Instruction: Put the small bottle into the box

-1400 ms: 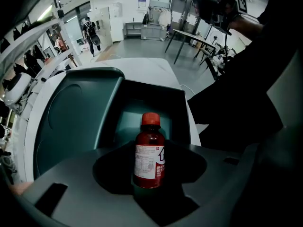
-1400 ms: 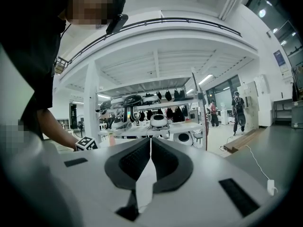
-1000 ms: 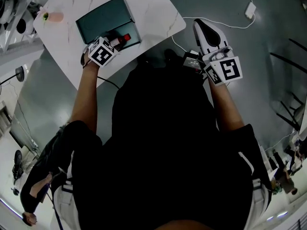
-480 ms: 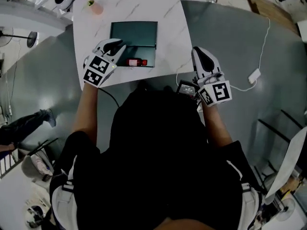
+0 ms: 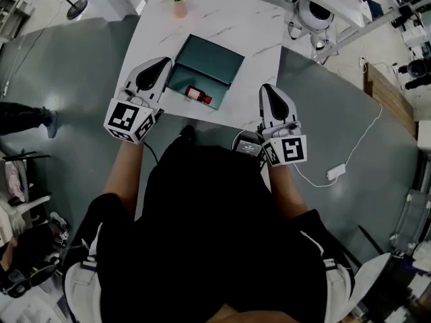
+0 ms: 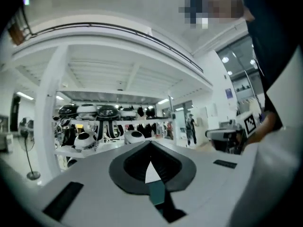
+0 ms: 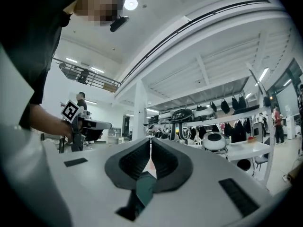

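The small red bottle (image 5: 197, 94) lies on its side in the near part of the dark green box (image 5: 210, 62) on the white marble table (image 5: 252, 29). My left gripper (image 5: 165, 60) hovers raised at the box's left edge, apart from the bottle. Its jaws have just been closing and now stand shut with nothing between them. In the left gripper view, that gripper (image 6: 150, 144) points level across the room. My right gripper (image 5: 264, 86) is off the table's near right corner, shut and empty. In its own view, the right gripper (image 7: 150, 140) also points level.
A pink cup (image 5: 179, 5) stands at the table's far edge. White robot heads (image 5: 313, 12) sit on a rack behind the table. A white cable and adapter (image 5: 335, 172) lie on the grey floor at the right. A person's legs (image 5: 23, 116) show at the far left.
The left gripper has let go of the bottle in the box, lifted away to the box's left and shut. The right gripper has swung in toward the table. The head view has turned.
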### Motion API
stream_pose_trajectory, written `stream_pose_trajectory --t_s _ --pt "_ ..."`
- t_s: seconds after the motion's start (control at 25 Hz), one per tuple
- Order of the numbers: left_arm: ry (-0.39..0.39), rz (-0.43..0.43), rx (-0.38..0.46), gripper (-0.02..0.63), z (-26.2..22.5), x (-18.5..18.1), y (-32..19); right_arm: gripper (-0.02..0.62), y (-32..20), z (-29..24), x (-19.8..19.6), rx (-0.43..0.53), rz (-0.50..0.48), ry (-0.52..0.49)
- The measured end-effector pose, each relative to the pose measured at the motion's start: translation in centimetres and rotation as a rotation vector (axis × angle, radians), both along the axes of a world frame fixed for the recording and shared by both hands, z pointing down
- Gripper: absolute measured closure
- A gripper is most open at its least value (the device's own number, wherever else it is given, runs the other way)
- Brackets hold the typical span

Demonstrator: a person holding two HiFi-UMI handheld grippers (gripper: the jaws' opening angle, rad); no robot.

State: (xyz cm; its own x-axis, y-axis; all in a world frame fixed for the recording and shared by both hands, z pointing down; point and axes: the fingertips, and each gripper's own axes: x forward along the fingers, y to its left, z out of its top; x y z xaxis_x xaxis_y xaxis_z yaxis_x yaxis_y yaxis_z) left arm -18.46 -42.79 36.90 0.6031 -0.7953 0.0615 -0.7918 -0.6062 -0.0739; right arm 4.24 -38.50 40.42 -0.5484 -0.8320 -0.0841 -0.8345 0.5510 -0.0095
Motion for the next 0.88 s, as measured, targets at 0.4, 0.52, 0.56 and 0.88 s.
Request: stream_pose_trajectory --t_s 0.4,0.52,0.56,0.88 --pt "0.292 -0.316 0.038 0.589 1.1 -4.0 7.1 0.561 0.7 1.1 -1.9 -0.021 -0.076 -0.002" --pt "0.273 -0.337 -0.002 0.589 2.5 -4.3 8.3 0.561 1.2 1.7 -2.3 -0.032 -0.086 -0.018" --pt "0.272 -0.338 -0.007 0.589 2.7 -4.3 8.6 0.561 1.5 1.7 -2.5 -0.034 -0.091 -0.021" --pt "0.293 -0.253 -0.023 0.589 3.3 -3.1 9.7 0.561 4.1 0.6 -2.7 -0.030 -0.063 -0.029"
